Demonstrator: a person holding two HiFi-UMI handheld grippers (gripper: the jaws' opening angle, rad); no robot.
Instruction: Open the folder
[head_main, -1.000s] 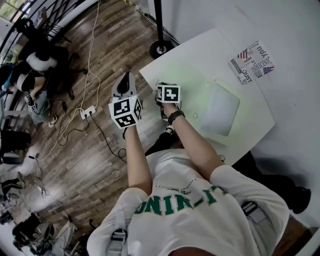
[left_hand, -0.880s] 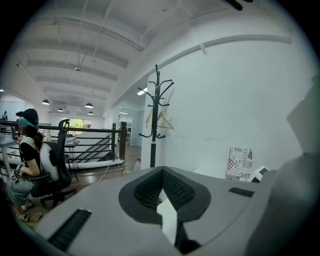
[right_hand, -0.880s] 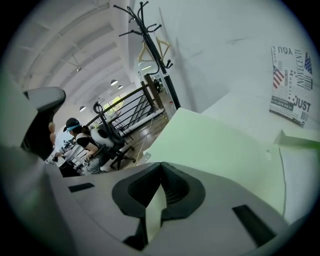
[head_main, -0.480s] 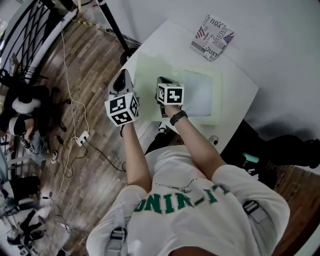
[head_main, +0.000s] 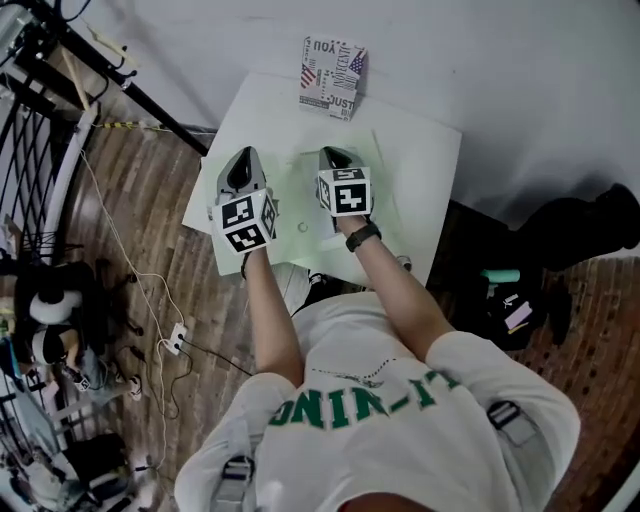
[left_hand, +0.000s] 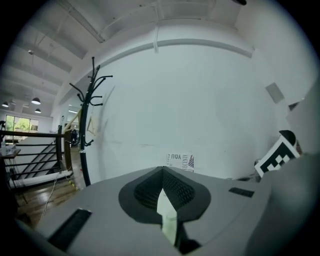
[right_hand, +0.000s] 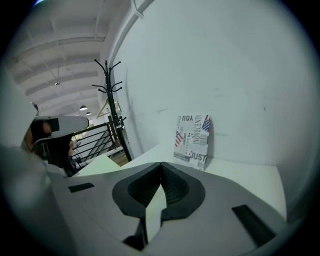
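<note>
Hovering side by side with jaws squeezed together on nothing, the left gripper (head_main: 246, 156) and the right gripper (head_main: 333, 154) are pointing toward the far edge, and the pale green folder (head_main: 296, 196) is lying flat on the counter (head_main: 430, 170) right under both.

Count, as seen:
- grippers, two: left gripper (head_main: 245, 152), right gripper (head_main: 331, 153)
- marker cubes (head_main: 245, 222), two, one per gripper
- folder (head_main: 295, 190), pale green: one
- table (head_main: 430, 170): one
- printed card (head_main: 333, 77): one
- coat stand (left_hand: 86, 130): one
- wristwatch (head_main: 362, 237): one
- power strip (head_main: 177, 338): one
</note>
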